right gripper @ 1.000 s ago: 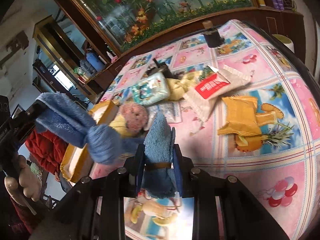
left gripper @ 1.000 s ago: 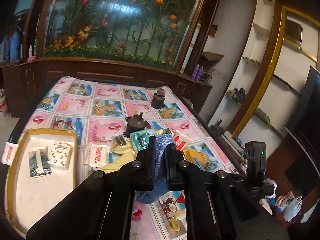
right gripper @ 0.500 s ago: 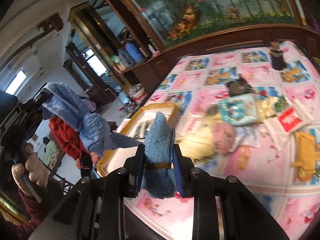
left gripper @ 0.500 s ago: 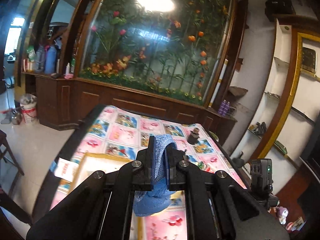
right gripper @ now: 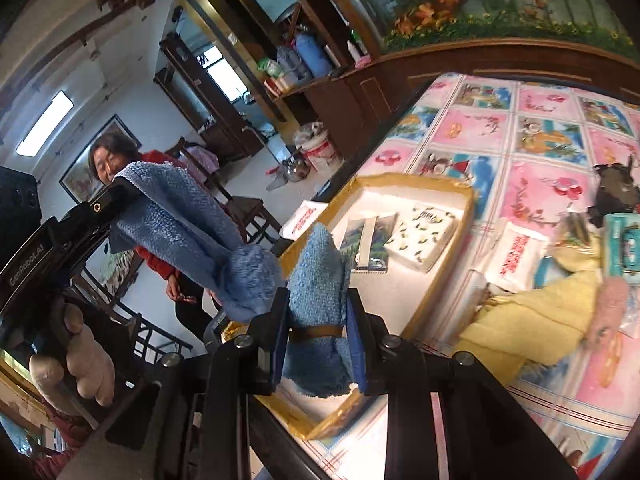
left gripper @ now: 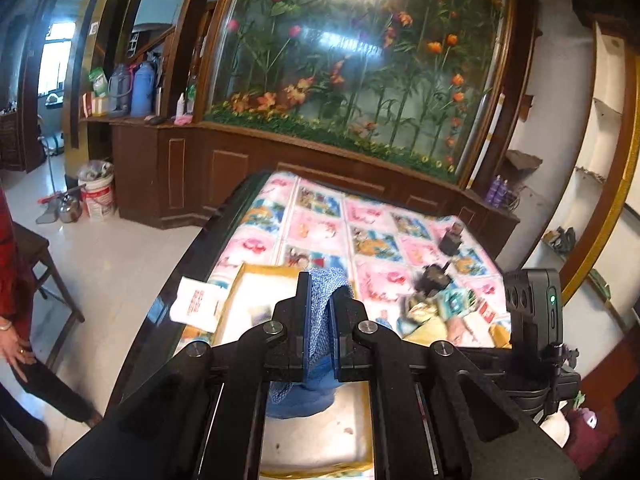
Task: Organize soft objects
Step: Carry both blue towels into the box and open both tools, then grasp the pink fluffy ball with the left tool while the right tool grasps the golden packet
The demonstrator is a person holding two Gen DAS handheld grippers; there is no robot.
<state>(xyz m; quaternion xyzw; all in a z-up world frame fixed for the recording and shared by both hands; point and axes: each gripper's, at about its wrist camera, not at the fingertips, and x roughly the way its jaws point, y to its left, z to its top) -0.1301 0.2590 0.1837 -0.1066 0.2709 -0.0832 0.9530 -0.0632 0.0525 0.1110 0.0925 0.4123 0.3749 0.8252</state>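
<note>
A blue knitted cloth [right gripper: 188,216] hangs between both grippers, held above the yellow-rimmed white tray [right gripper: 420,300]. My left gripper [left gripper: 320,300] is shut on one end of the blue cloth [left gripper: 320,320]; it also shows at the left of the right wrist view [right gripper: 116,192]. My right gripper [right gripper: 318,312] is shut on the other end [right gripper: 318,280], over the tray's near corner. The tray [left gripper: 320,432] lies under the left gripper.
Two tissue packs [right gripper: 424,236] lie in the tray. A white packet [right gripper: 516,256], a yellow soft piece [right gripper: 532,320], a pink fluffy item [right gripper: 608,308] and a teal pack [right gripper: 624,244] lie on the patterned tablecloth [right gripper: 540,140]. A person in red [right gripper: 108,164] stands left of the table.
Both grippers have swung left with the blue cloth, from over the pile of items to over the tray. The grips on the cloth have not changed.
</note>
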